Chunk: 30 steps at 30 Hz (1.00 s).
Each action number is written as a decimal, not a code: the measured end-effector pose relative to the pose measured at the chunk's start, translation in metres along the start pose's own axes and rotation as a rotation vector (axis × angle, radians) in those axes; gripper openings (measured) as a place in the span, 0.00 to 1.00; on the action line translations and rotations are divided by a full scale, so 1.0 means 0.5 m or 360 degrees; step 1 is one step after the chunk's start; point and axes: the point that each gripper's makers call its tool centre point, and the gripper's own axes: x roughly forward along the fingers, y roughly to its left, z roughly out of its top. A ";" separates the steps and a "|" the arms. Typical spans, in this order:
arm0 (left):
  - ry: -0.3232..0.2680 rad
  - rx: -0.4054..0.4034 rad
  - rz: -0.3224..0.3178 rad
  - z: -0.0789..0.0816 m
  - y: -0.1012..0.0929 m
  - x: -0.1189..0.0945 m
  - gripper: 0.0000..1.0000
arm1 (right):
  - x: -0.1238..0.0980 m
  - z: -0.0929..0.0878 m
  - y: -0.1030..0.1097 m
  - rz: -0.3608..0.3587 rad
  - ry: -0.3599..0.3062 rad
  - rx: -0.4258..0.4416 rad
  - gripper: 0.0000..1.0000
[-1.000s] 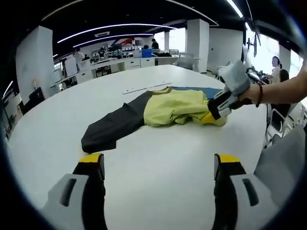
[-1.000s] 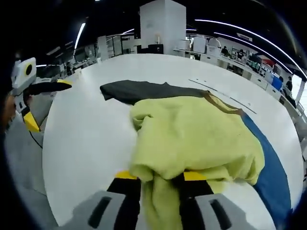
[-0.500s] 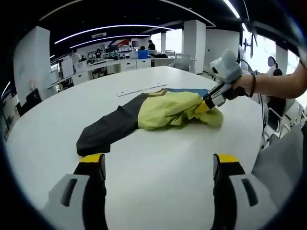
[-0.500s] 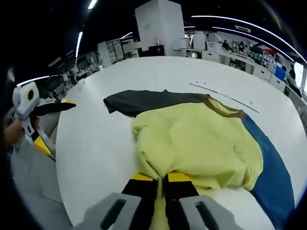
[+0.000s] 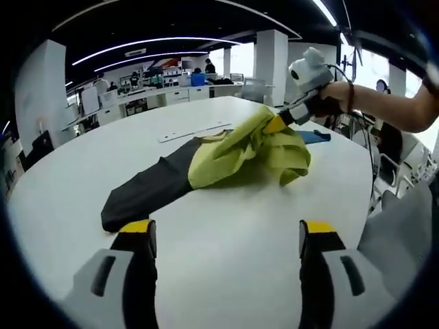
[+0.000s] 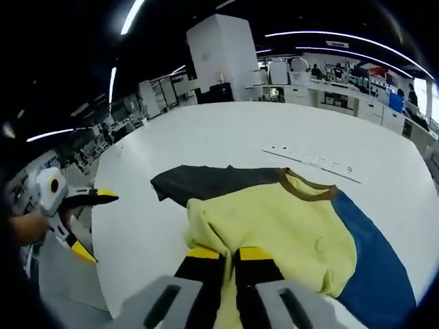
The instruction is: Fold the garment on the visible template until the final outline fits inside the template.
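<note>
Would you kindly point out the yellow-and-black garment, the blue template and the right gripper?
yellow-and-black garment [image 6: 288, 229]: right gripper view, on its yellow body panel.
blue template [image 6: 374, 264]: right gripper view, on its bare part beside the garment.
right gripper [image 5: 276, 124]: left gripper view, at its yellow tips pinching the cloth.

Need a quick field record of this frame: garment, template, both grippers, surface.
garment: yellow garment with brown collar, one edge lifted off the table, black sleeve lying flat
template: blue template under the garment, partly uncovered
right gripper: right gripper shut on the yellow fabric, raised above the table
left gripper: left gripper open, holding nothing, over bare table
surface: round white table
other: white strip with dark marks beyond the collar
</note>
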 end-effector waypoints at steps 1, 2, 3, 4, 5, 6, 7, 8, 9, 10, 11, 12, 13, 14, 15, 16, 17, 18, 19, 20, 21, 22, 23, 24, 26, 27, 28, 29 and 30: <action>-0.0002 -0.0002 -0.0003 0.001 -0.001 0.001 0.81 | 0.001 0.004 -0.003 0.0004 -0.0003 0.0016 0.02; -0.0001 -0.0001 -0.0009 0.002 -0.003 0.004 0.81 | 0.004 0.012 -0.009 0.0007 -0.0009 0.0040 0.02; -0.0001 0.0003 -0.0011 0.003 -0.003 0.006 0.80 | 0.007 0.016 -0.013 0.0013 -0.0009 0.0045 0.02; -0.0002 0.0008 -0.0010 0.003 -0.003 0.007 0.80 | 0.009 0.021 -0.017 0.0016 -0.0011 0.0053 0.02; -0.0002 0.0015 -0.0014 0.005 -0.004 0.010 0.79 | 0.012 0.027 -0.024 0.0017 -0.0017 0.0076 0.02; 0.0001 0.0018 -0.0016 0.005 -0.005 0.011 0.79 | 0.014 0.031 -0.027 0.0022 -0.0019 0.0076 0.02; 0.0003 0.0020 -0.0019 0.006 -0.004 0.015 0.79 | 0.019 0.036 -0.033 0.0029 -0.0020 0.0084 0.02; 0.0003 0.0021 -0.0025 0.006 -0.004 0.017 0.78 | 0.023 0.038 -0.039 0.0032 -0.0016 0.0093 0.02; 0.0005 0.0020 -0.0030 0.007 -0.005 0.021 0.77 | 0.028 0.041 -0.045 0.0037 -0.0011 0.0091 0.02; 0.0007 0.0021 -0.0033 0.007 -0.006 0.023 0.77 | 0.032 0.043 -0.050 0.0040 -0.0011 0.0090 0.02; 0.0007 0.0022 -0.0035 0.007 -0.006 0.026 0.77 | 0.037 0.045 -0.056 0.0047 -0.0010 0.0094 0.02; 0.0008 0.0021 -0.0036 0.008 -0.005 0.029 0.76 | 0.041 0.046 -0.060 0.0052 -0.0009 0.0099 0.02; 0.0007 0.0018 -0.0037 0.009 -0.005 0.032 0.76 | 0.048 0.047 -0.066 0.0064 -0.0007 0.0103 0.02; 0.0001 0.0009 -0.0043 0.010 -0.006 0.036 0.75 | 0.052 0.047 -0.070 0.0068 -0.0007 0.0114 0.02; -0.0006 -0.0001 -0.0047 0.012 -0.006 0.039 0.74 | 0.057 0.046 -0.075 0.0072 -0.0002 0.0127 0.02; -0.0008 -0.0004 -0.0055 0.013 -0.008 0.044 0.74 | 0.065 0.045 -0.081 0.0078 0.0003 0.0130 0.02; -0.0005 -0.0004 -0.0060 0.012 -0.008 0.048 0.73 | 0.069 0.043 -0.085 0.0081 0.0006 0.0132 0.02; 0.0001 0.0002 -0.0066 0.012 -0.009 0.054 0.73 | 0.074 0.039 -0.087 0.0080 0.0012 0.0136 0.02; 0.0005 0.0009 -0.0074 0.011 -0.010 0.058 0.73 | 0.078 0.037 -0.091 0.0078 0.0017 0.0133 0.02; 0.0006 0.0014 -0.0081 0.011 -0.012 0.062 0.72 | 0.086 0.038 -0.100 0.0072 0.0022 0.0133 0.02; 0.0006 0.0014 -0.0088 0.012 -0.012 0.067 0.72 | 0.091 0.036 -0.106 0.0066 0.0028 0.0135 0.02; 0.0005 0.0009 -0.0095 0.013 -0.013 0.071 0.71 | 0.097 0.032 -0.112 0.0058 0.0037 0.0137 0.02; 0.0001 0.0003 -0.0103 0.014 -0.014 0.074 0.71 | 0.100 0.029 -0.116 0.0051 0.0042 0.0136 0.02; -0.0004 0.0001 -0.0112 0.016 -0.016 0.078 0.70 | 0.105 0.025 -0.122 0.0039 0.0050 0.0118 0.02; 0.0000 0.0002 -0.0124 0.018 -0.019 0.088 0.69 | 0.113 0.018 -0.129 0.0025 0.0067 0.0112 0.02; -0.0002 0.0005 -0.0134 0.020 -0.021 0.094 0.69 | 0.119 0.014 -0.133 0.0021 0.0077 0.0096 0.02; -0.0009 0.0002 -0.0139 0.023 -0.022 0.098 0.69 | 0.123 0.011 -0.136 0.0017 0.0083 0.0094 0.02; -0.0018 -0.0003 -0.0144 0.027 -0.023 0.103 0.69 | 0.128 0.006 -0.140 0.0012 0.0095 0.0091 0.02; -0.0021 -0.0005 -0.0151 0.029 -0.025 0.108 0.69 | 0.131 0.004 -0.143 0.0008 0.0101 0.0087 0.02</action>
